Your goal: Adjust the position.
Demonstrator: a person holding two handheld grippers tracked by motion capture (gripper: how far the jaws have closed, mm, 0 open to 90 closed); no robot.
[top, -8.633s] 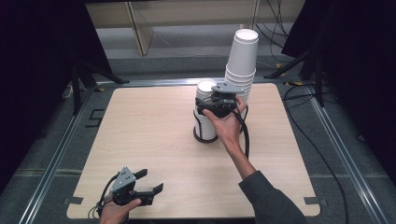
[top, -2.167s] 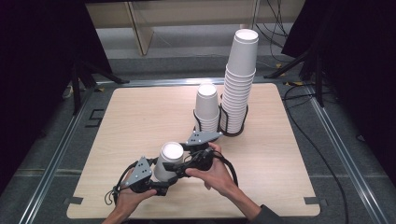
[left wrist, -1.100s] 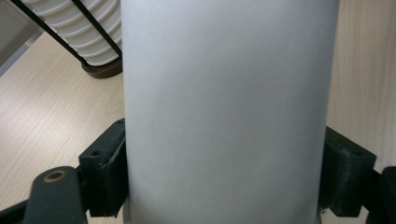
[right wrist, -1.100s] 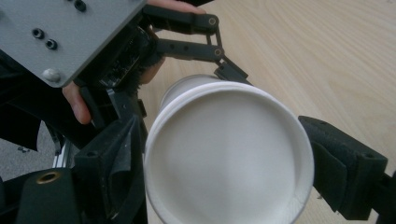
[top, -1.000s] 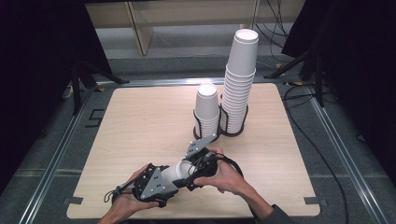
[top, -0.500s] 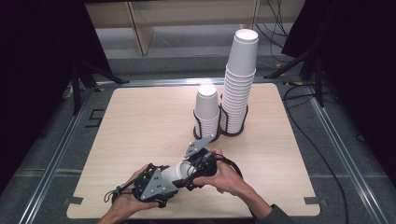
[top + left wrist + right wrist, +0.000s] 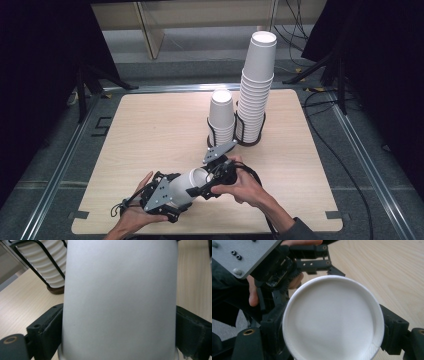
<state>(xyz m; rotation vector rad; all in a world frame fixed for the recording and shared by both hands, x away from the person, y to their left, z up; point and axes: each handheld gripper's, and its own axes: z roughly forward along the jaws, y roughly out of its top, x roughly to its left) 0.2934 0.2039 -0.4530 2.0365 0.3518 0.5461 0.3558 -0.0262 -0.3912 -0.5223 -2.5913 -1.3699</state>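
The left gripper (image 7: 167, 192) has just been opening, its jaws flanking the wide end of the cup (image 7: 187, 184), which lies on its side low over the table's (image 7: 150, 125) near edge, its axis running rightward to the right gripper (image 7: 212, 180), clamped on its base.

Lab: black drapes (image 7: 45, 75), framed table (image 7: 150, 120)
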